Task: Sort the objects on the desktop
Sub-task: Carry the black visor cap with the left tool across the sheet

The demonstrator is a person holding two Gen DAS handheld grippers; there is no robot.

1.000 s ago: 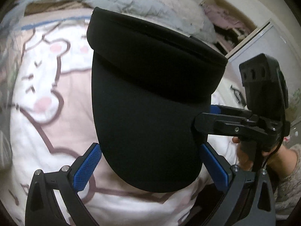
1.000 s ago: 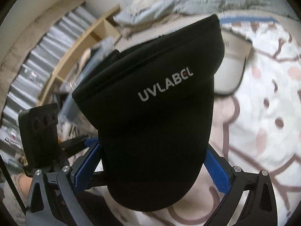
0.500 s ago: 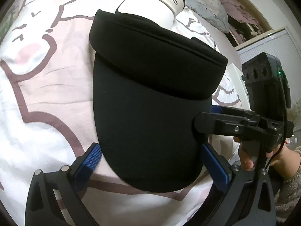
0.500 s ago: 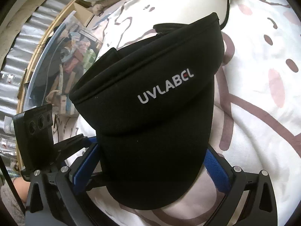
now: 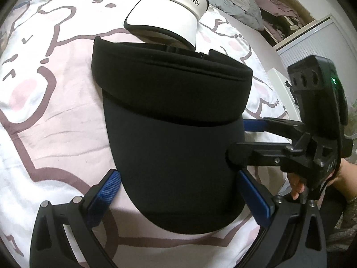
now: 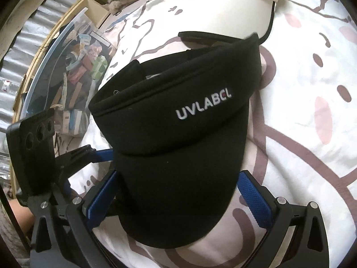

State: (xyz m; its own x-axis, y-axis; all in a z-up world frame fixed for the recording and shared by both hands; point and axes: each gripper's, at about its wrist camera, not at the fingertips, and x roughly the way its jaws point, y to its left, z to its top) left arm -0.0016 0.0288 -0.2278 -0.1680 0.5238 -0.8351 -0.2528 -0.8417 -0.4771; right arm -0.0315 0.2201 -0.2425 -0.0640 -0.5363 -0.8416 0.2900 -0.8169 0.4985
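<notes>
Bedspread (image 5: 55, 116): white and pink cartoon print with brown outlines, soft and creased, the working surface; it fills both views. Room: grey quilt (image 5: 234, 2) bunched at the far edge; open shelving with clothes (image 5: 281, 20) far right in the left view; clear storage bin (image 6: 73, 82) of small boxes off the bed's left side in the right view. Black visor (image 5: 176, 138): marked UVLABCL on the band, brim pointing near, band far, long axis running near to far; it lies on or just over the bedspread, and contact cannot be told. White visor (image 5: 169, 20): marked MENGLANDI, resting on the bedspread just beyond the black one, the black band's far edge overlapping or touching its brim. Right gripper (image 6: 178, 203): blue pads against both sides of the black brim, holding it crosswise from the near end. Left gripper (image 5: 180, 198): likewise clamped across the brim, one pad on each side, approaching from the left. Judgement: both claws hold the brim at its near end, neither nearer than the other, so any coming set-down or release turns on the band end sitting against the white visor. A hand (image 5: 301, 183) holds the right gripper's grip.
</notes>
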